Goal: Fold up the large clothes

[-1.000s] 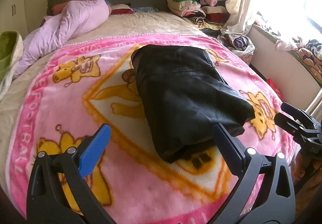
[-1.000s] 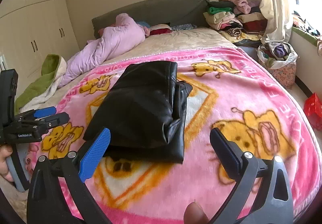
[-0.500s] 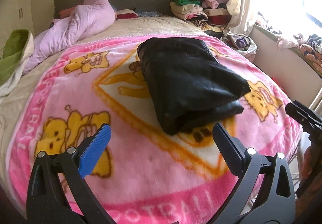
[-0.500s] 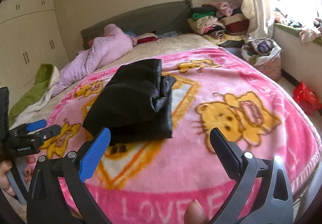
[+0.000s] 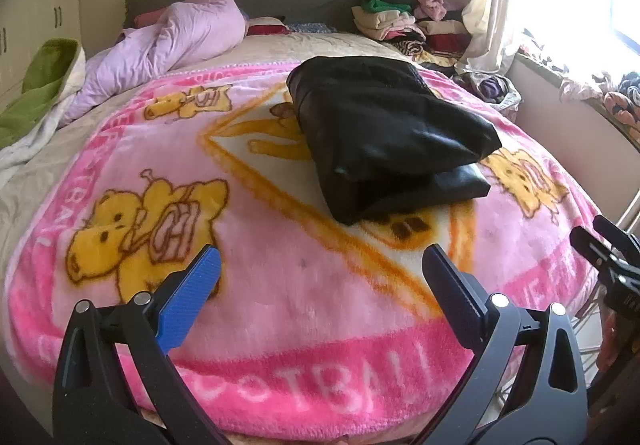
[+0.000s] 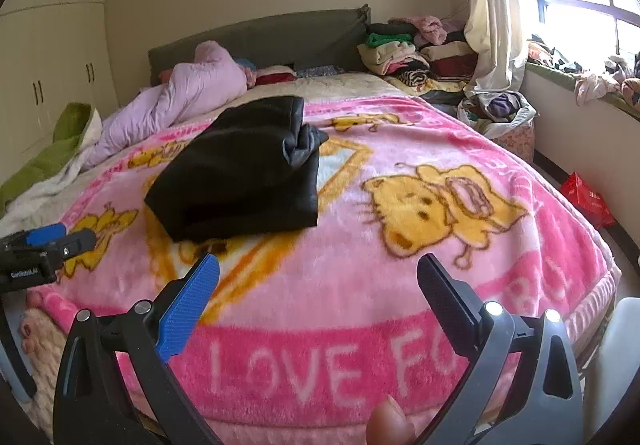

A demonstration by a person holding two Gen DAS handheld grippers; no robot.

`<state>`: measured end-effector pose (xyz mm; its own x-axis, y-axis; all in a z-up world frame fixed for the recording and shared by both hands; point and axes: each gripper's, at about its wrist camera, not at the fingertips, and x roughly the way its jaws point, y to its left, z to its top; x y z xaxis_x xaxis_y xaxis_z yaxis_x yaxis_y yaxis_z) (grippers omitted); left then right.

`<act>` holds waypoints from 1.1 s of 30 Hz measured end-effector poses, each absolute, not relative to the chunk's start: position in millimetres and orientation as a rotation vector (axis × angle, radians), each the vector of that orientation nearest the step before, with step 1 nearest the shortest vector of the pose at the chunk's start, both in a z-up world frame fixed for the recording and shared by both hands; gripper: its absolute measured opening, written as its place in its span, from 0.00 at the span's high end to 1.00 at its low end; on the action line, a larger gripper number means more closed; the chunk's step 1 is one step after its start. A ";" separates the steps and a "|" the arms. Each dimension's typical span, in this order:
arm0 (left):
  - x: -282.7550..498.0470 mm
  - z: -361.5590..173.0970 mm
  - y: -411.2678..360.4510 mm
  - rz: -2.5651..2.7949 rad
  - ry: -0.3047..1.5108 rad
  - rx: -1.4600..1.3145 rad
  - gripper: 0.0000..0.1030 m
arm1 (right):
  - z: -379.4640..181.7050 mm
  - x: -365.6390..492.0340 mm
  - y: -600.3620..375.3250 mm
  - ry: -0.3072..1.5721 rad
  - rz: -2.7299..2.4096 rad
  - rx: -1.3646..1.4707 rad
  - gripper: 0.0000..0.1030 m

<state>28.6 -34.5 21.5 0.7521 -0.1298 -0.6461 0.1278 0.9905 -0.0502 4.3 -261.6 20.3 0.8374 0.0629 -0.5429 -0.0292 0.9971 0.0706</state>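
Observation:
A black garment (image 5: pixel 384 133) lies folded into a thick rectangle on the pink cartoon blanket (image 5: pixel 280 285) in the middle of the bed. The same black garment (image 6: pixel 244 173) shows in the right wrist view, with a grey lining bunched at its far right corner. My left gripper (image 5: pixel 320 265) is open and empty, held back near the foot of the bed. My right gripper (image 6: pixel 318 273) is likewise open and empty, well short of the garment. Each gripper appears at the edge of the other's view.
A lilac duvet (image 5: pixel 172 41) and a green blanket (image 5: pixel 40 85) lie at the bed's head and left side. Stacked folded clothes (image 6: pixel 404 49) sit by the headboard, a full laundry basket (image 6: pixel 500 113) beside the bed, a red bag (image 6: pixel 586 197) on the floor, wardrobes (image 6: pixel 52 65) left.
Both grippers have drawn back from the folded black garment toward the foot of the bed. The garment stays where it lay, now farther off in both views.

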 end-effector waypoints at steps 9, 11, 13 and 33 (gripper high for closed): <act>23.9 18.1 -35.5 -0.126 0.703 0.000 0.08 | 11.2 2.6 -250.7 0.603 0.073 0.064 0.04; 22.8 18.0 -35.1 -0.125 0.705 -0.003 0.08 | 11.6 2.5 -249.2 0.601 0.074 0.054 0.04; 22.5 17.4 -34.7 -0.120 0.707 0.001 0.08 | 12.1 1.9 -248.8 0.598 0.074 0.052 0.04; 20.3 17.5 -32.9 -0.092 0.711 0.003 0.08 | 14.1 -3.1 -247.5 0.600 0.077 0.060 0.04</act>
<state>20.3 -32.9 17.5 0.7535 -0.0833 -0.6521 0.0852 0.9959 -0.0287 -3.1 -247.5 14.1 0.8224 0.0902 -0.5617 -0.0552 0.9953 0.0791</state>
